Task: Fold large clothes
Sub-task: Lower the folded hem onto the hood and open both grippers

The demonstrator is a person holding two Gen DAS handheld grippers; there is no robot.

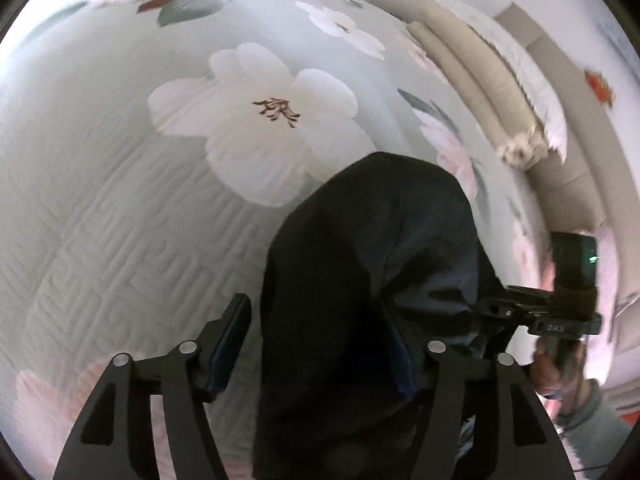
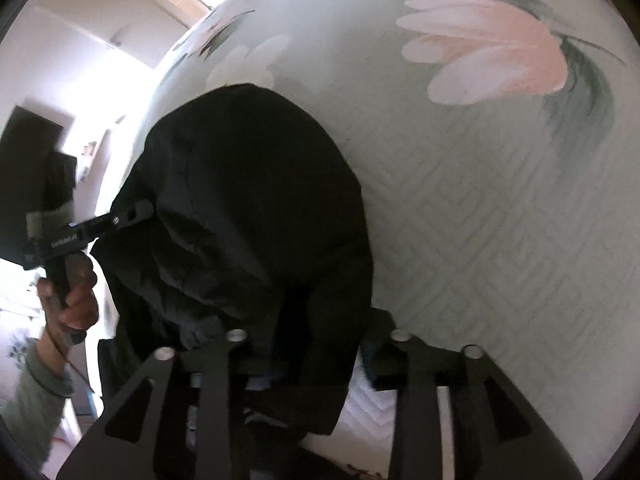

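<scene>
Lying between the jaws of the left gripper (image 1: 320, 344), the black garment (image 1: 372, 280) is not pinched; these jaws stand released. For the right gripper (image 2: 316, 356) I cannot tell, because cloth hides its left finger. Judging from this, the garment could slide over the floral quilt (image 1: 120, 208) and lose its fold, since neither grip looks firm.

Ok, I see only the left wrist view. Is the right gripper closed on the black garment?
Observer: No. The right gripper stands open. The garment hides one finger, and the other finger is clear of it.
Operator: And who holds my left gripper?
Observer: The left gripper meets the garment from the side. A hand in a grey-green sleeve grips its handle.
</scene>
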